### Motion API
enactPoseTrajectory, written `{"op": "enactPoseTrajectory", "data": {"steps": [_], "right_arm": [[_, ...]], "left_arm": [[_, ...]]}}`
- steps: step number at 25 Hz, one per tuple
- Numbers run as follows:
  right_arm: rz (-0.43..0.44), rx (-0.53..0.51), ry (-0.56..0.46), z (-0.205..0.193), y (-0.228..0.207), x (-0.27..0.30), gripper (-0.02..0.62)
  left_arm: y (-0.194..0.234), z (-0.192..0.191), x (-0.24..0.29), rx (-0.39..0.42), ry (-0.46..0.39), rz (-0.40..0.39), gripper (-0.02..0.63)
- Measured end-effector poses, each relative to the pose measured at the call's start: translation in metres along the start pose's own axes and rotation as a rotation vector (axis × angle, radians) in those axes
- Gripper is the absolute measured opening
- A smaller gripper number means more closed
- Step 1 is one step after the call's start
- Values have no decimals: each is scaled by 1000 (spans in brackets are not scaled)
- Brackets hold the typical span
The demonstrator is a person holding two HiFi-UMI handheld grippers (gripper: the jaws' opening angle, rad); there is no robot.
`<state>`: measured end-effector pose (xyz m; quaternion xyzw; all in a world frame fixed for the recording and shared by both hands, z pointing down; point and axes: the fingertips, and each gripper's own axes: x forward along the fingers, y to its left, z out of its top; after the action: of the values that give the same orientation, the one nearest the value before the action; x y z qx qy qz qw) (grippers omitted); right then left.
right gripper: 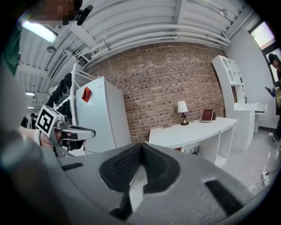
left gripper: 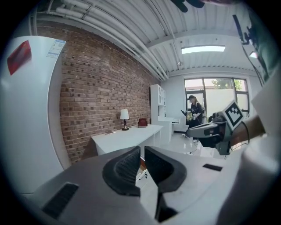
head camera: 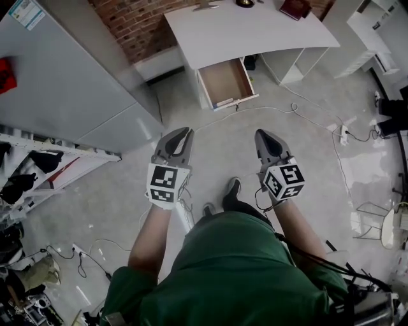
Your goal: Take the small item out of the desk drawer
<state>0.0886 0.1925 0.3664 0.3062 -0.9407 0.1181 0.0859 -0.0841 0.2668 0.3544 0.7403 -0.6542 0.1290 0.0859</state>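
Grey-fronted tall cabinet [head camera: 70, 83] and an open rack of dark shoes [head camera: 32, 172] line the left side of a pale glossy floor [head camera: 127, 191], where a person in a green top [head camera: 229, 274] stands well short of the work. The grey left gripper [head camera: 183, 132], with black ribbed pads and a marker cube, is carried low and close to level. Its jaws are drawn almost together, with only a sliver between the pads and nothing in it, so it appears to be in transit rather than aimed at anything. Ahead, between the two tools, the wood-lined drawer [head camera: 223, 79] of the white curved desk [head camera: 255, 32] stands pulled out, presumably left that way for a reach from above. The drawer's floor is mostly bare. A small pale item [head camera: 224, 102] lies against the front panel, too small to identify, and is probably the thing to fetch. The matching right gripper [head camera: 263, 134] has its jaws pressed closed on nothing, so one tool would have to open before any pick. A dark red boxy object [head camera: 295, 7] sits on the desktop, and a white cable [head camera: 319, 121] trailing across the floor at right could snag a foot on the approach.
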Motion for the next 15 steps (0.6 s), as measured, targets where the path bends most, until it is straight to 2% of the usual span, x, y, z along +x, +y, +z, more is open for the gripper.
{"op": "enactPoseTrajectory", "data": {"steps": [8,15], "right_arm": [[35,37,16,3,-65,35,3],[82,54,40,2,-102,59,3]], "left_arm": [[-11,7,64,4,57,15,26],[-16,15,104,-4,86,39,26]]}}
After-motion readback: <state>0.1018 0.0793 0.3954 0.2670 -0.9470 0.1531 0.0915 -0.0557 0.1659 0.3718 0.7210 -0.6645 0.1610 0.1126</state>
